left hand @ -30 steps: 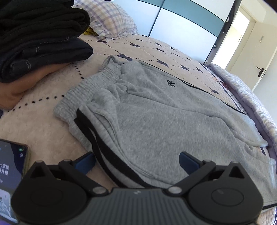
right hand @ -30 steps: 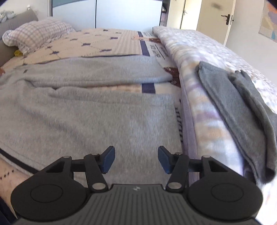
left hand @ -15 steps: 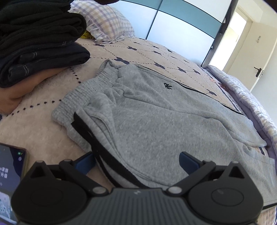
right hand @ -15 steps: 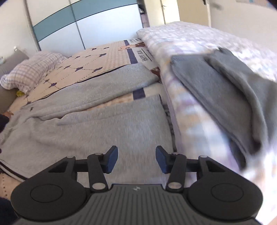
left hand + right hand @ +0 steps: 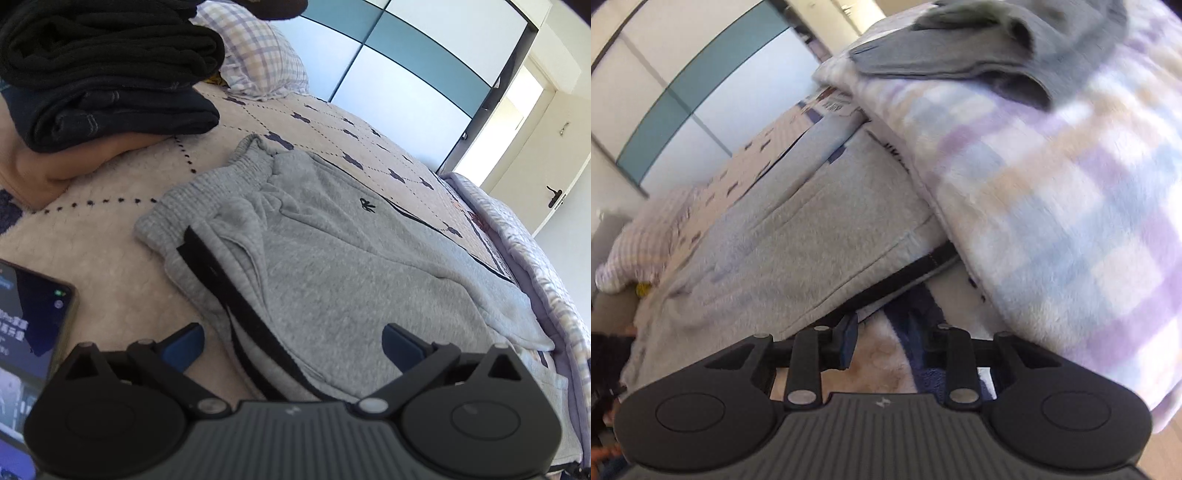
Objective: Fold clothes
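Grey sweatpants (image 5: 332, 258) lie flat on the bed (image 5: 110, 221), waistband toward the pillow end and legs running off toward the foot, a black side stripe (image 5: 236, 306) along the near edge. One pair, folded lengthwise with one leg over the other, though the lower layer is mostly hidden. A small dark logo sits near the hip. In the right wrist view the same pants (image 5: 798, 236) appear blurred, their hem end lying against a checked pastel blanket (image 5: 1071, 206) that bulges over it and hides part of the cuff.

The left tool (image 5: 291, 341) hangs low over the striped edge, its two blue pads spread wide with the stripe between them, grasping nothing. The right tool (image 5: 886, 341) sits just off the hem corner, jaws parted and empty; its right pad is hard to pick out against dark blue fabric underneath.

One stack of dark folded clothes (image 5: 107, 74) rests at the head of the bed, well apart from the waistband, with one checked pillow (image 5: 258, 62) behind it. One phone (image 5: 26, 350), screen lit, lies beside the left tool, cut off by the frame. A darker grey garment (image 5: 997, 44) lies on top of the blanket, blurred. Bare quilt shows between the waistband and the stack; the far side of the bed is bounded by the blanket ridge.
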Tool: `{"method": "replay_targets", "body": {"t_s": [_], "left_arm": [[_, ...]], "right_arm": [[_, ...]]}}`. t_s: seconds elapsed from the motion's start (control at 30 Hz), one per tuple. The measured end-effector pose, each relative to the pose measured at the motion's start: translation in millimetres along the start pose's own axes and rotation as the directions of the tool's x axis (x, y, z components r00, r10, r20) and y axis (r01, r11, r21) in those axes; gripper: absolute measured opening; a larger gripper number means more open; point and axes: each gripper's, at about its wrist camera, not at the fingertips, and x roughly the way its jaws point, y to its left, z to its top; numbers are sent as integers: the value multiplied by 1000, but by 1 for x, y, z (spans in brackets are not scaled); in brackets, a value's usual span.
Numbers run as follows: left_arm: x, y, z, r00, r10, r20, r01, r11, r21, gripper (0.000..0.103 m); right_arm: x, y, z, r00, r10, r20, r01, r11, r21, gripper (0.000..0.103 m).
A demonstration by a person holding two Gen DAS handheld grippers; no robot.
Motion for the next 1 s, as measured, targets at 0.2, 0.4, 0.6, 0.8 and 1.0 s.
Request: {"method": "replay_targets", "body": {"t_s": [0.2,0.4,0.6,0.8,1.0], "left_arm": [[15,-2,3,1000,-10,16,10,1000,11,74],[7,17,5,999,-44,15,45,998,-50,53],[10,10,5,999,-41,18,42,999,-35,65],[18,4,7,1000,-14,18,14,1000,0,46],[-9,13,32,999,-24,35,26,998,-55,11]], "right_arm": [[23,-11,8,992,91,84,-108,971,214,16],[14,-10,6,985,118,129,-148,954,260,22],[8,-19,-1,972,155,178,-206,924,321,34],[19,-9,14,978,127,164,-172,939,299,15],[-2,29,46,971,119,207,-154,975,158,5]]}}
